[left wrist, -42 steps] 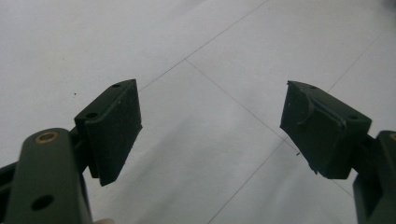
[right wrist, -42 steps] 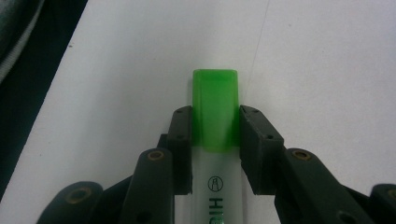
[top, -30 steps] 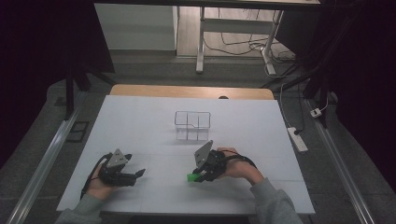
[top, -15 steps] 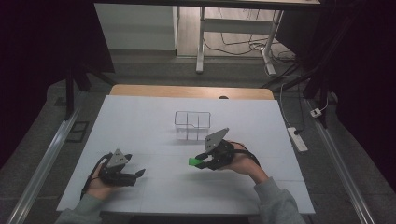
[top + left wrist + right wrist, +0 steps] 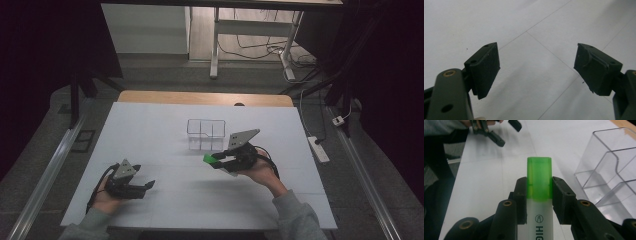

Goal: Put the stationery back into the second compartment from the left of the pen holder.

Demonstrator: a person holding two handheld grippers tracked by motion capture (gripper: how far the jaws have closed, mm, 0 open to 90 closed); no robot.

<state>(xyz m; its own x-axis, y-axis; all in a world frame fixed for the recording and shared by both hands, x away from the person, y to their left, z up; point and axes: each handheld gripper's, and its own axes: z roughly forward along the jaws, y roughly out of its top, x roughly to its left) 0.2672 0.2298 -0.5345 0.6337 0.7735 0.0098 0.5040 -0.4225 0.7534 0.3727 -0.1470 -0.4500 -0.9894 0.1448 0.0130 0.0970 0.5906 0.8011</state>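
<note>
I see a highlighter (image 5: 539, 195) with a translucent green cap and a milky white barrel that carries black print, of which I can read "HIG" and a small round logo. It lies lengthwise between the jaws of my right gripper (image 5: 539, 195), clamped just where the cap meets the barrel, cap end pointing away from the hand. From the high view the highlighter (image 5: 210, 158) is raised off the white bench (image 5: 150, 135), near the clear organiser (image 5: 205, 134). That organiser (image 5: 609, 167) is a clear plastic box split into compartments, standing upright on the bench; the highlighter's cap is just on my side of its front wall, not touching it.
</note>
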